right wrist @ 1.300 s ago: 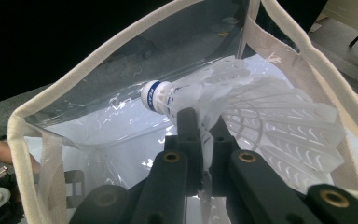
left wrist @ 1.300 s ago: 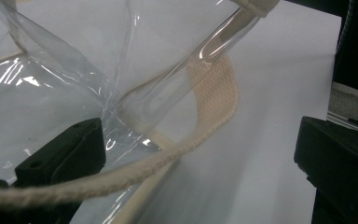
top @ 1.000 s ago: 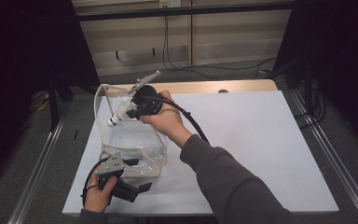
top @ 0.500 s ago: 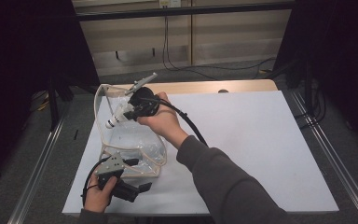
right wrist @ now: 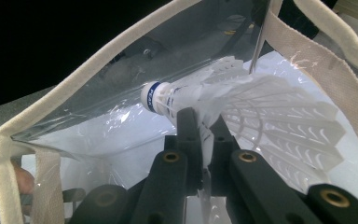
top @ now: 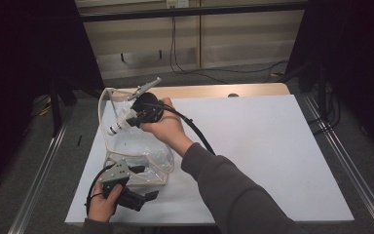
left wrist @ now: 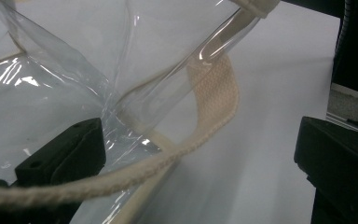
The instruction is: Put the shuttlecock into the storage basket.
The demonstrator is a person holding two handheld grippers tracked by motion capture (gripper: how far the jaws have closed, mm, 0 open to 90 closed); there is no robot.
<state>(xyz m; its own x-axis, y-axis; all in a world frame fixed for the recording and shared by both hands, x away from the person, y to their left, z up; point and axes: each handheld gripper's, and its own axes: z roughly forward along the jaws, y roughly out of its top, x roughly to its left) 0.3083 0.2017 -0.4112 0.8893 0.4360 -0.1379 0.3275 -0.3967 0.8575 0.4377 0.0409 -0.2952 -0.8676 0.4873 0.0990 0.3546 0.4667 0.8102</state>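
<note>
While the right gripper (right wrist: 204,135) is pinching a white shuttlecock (right wrist: 242,107) by its feather skirt, jaws clamped together on it, the cork tip is pointing ahead into the open mouth of the clear bag (top: 141,146), long axis running toward the far wall. The left gripper (top: 143,195) is sitting jaws apart at the bag's near corner beside its strap (left wrist: 214,93). Blue lettering on the cork band is too small to read.

shuttlecock (right wrist: 242,107), blue band print unreadable, no legible text
</note>
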